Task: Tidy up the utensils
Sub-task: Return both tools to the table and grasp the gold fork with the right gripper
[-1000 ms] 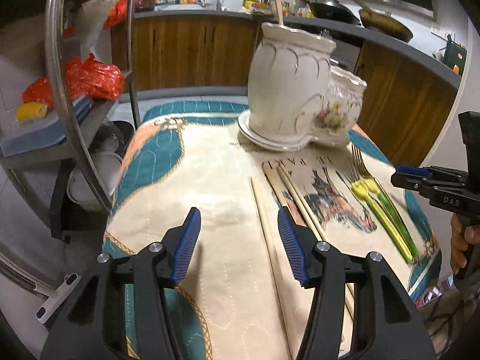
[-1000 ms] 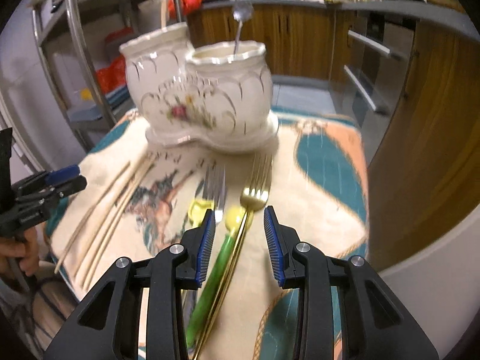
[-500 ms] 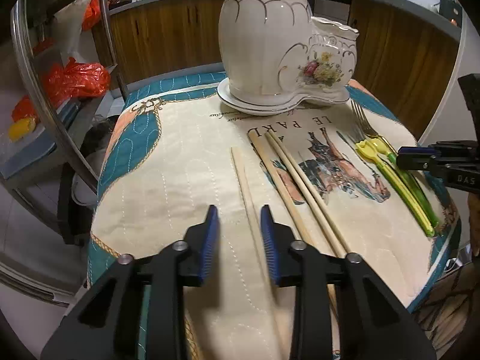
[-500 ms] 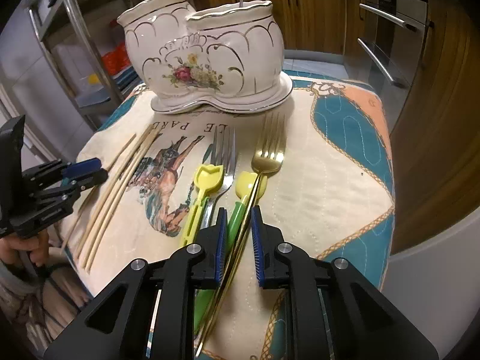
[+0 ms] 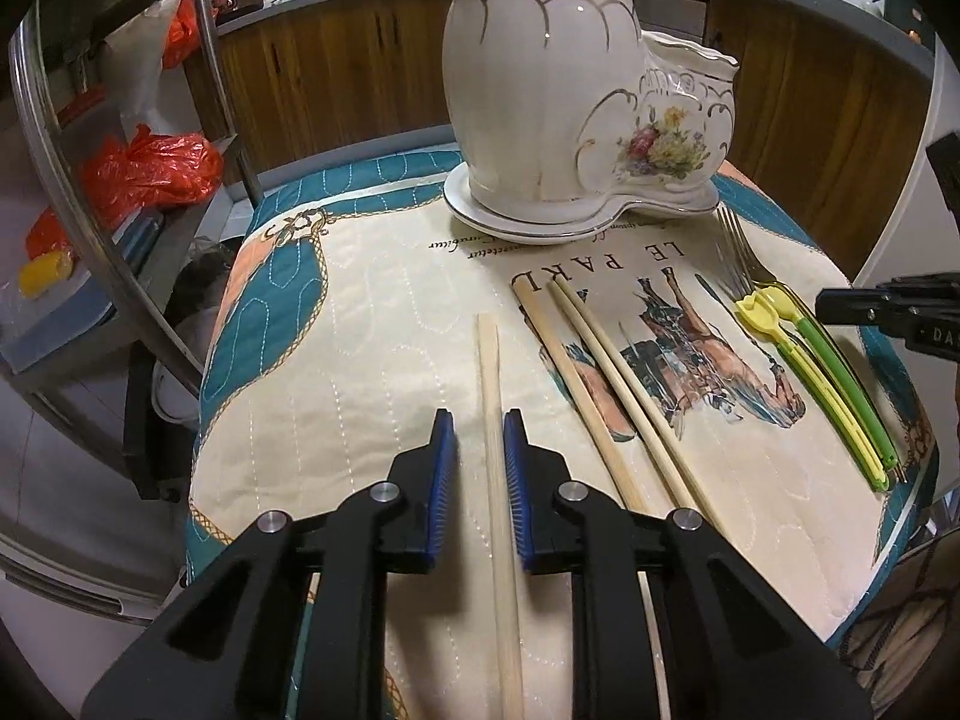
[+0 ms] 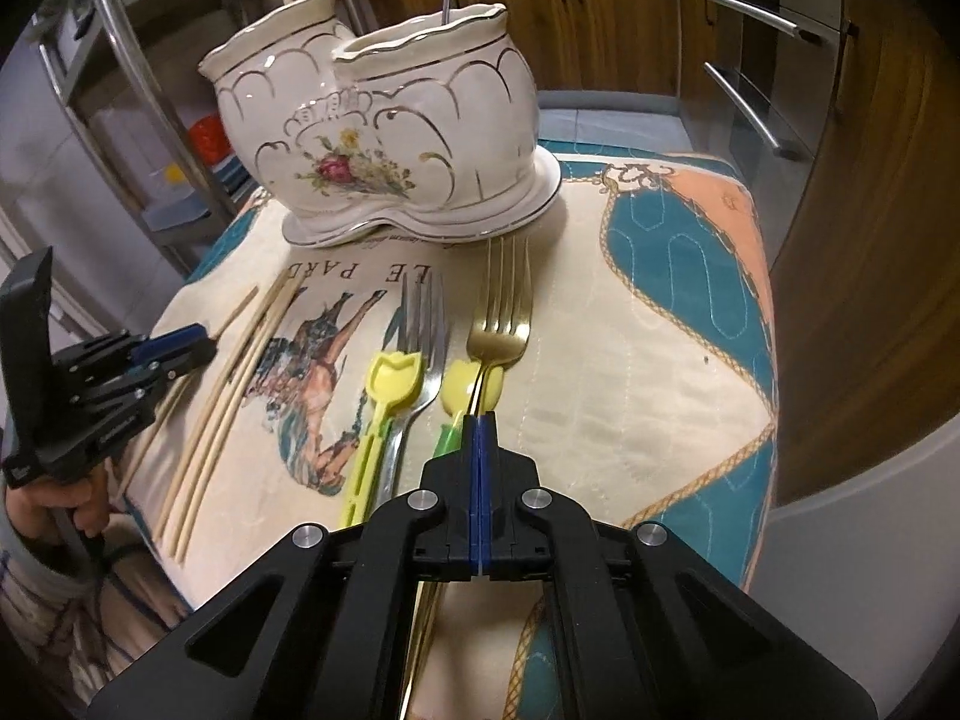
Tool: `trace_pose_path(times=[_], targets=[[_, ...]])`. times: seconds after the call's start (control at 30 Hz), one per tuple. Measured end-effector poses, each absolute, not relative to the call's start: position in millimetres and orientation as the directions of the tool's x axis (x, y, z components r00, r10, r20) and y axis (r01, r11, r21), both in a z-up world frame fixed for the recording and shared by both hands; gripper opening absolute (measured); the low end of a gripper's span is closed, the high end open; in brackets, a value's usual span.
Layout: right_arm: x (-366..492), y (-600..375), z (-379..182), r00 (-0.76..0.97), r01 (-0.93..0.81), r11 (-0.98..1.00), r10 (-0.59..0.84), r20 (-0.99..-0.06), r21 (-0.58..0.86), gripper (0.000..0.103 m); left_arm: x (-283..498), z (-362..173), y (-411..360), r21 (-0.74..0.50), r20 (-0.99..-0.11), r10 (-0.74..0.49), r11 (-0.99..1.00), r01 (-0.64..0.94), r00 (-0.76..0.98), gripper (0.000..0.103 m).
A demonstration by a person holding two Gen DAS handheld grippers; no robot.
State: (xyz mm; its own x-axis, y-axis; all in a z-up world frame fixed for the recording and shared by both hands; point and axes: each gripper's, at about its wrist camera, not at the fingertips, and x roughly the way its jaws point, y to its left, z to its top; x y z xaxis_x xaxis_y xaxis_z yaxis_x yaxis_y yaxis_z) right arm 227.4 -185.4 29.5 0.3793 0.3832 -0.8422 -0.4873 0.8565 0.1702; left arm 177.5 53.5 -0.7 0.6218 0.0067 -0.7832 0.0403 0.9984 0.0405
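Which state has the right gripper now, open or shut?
Shut. The right gripper has its blue pads pressed together on the gold fork, whose thin handle runs between them.

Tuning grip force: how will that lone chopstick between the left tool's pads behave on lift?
The lone chopstick looks thin, straight and wooden, so probably stiff and light. The left tool is closing on it well away from its far tip, so that end may droop or pivot. On the quilted cloth it may roll if nudged.
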Motion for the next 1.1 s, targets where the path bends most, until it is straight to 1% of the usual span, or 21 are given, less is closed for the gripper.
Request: trace_pose_path(times=[0.07,0.13,0.4,0.47,0.53,0.67,0.8,0.93,1.0,1.1], targets=[[232,-185,28,0.368,-0.486,0.859,0.372,-0.852,0.165,0.001,178,-1,53,0.044,-0.785,0.008,0.998,0.042,0.619,0.017],[239,-184,20,0.319,-0.486,0.855,0.367,-0.874,0.182,0.001,179,-1,53,0.045,-0.787,0.007,0.998,0.046,0.617,0.017],[243,-191,20,0.327,-0.465,0.851,0.420,-0.847,0.242,0.001,183,-1,56,0.018,-0.788,-0.011,0.999,0.041,0.615,0.017],[245,-196,26,0.340,-0.462,0.851,0.432,-0.835,0.252,0.001,184,0,59,-0.008,-0.789,-0.026,0.999,0.033,0.614,0.009],[243,-198,32,0.349,-0.463,0.852,0.429,-0.833,0.245,0.001,186,0,60,-0.024,-0.790,-0.037,0.999,0.029,0.611,0.007],[247,-202,36,0.345,-0.466,0.857,0.404,-0.847,0.219,0.001,188,-1,61,-0.028,-0.794,-0.039,0.999,0.028,0.607,0.007],[250,-203,34,0.301,-0.466,0.843,0.435,-0.848,0.267,0.001,190,-1,61,-0.028,-0.802,-0.040,0.999,0.029,0.596,0.007],[251,-201,33,0.276,-0.462,0.833,0.462,-0.843,0.305,0.008,190,1,62,-0.017,-0.810,-0.037,0.999,0.041,0.586,0.007],[250,-195,30,0.256,-0.468,0.826,0.468,-0.846,0.315,0.009,189,1,63,-0.018,-0.810,-0.039,0.999,0.042,0.585,0.007],[251,-191,26,0.238,-0.465,0.824,0.468,-0.851,0.324,0.014,189,0,64,-0.019,-0.810,-0.040,0.999,0.041,0.585,0.007]])
